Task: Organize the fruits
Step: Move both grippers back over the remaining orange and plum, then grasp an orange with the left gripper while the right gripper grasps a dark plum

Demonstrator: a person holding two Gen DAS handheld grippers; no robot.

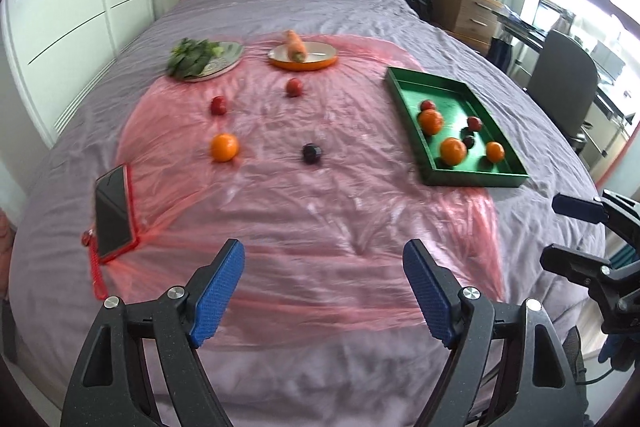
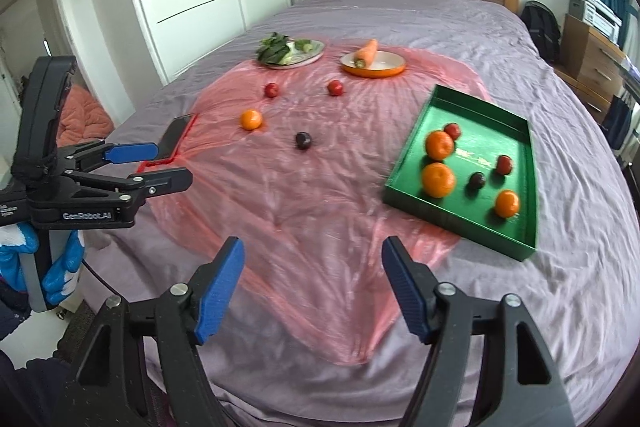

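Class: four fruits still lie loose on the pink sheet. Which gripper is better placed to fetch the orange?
Probably the left gripper: open, empty, and the loose orange lies on its side, far from the green tray.

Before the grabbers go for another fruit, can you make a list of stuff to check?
1. Left gripper empty, jaws apart: ok.
2. Right gripper empty, jaws apart: ok.
3. Green tray has room: ok, six fruits inside, bare floor left at the far end.
4. Fruit still outside on the pink plastic sheet: not ok, four remain: orange, dark plum, two red fruits.
5. Clear path to the plum: ok, nothing lies between it and the grippers.
6. Phone at the sheet's left edge: ok, apart from every fruit.
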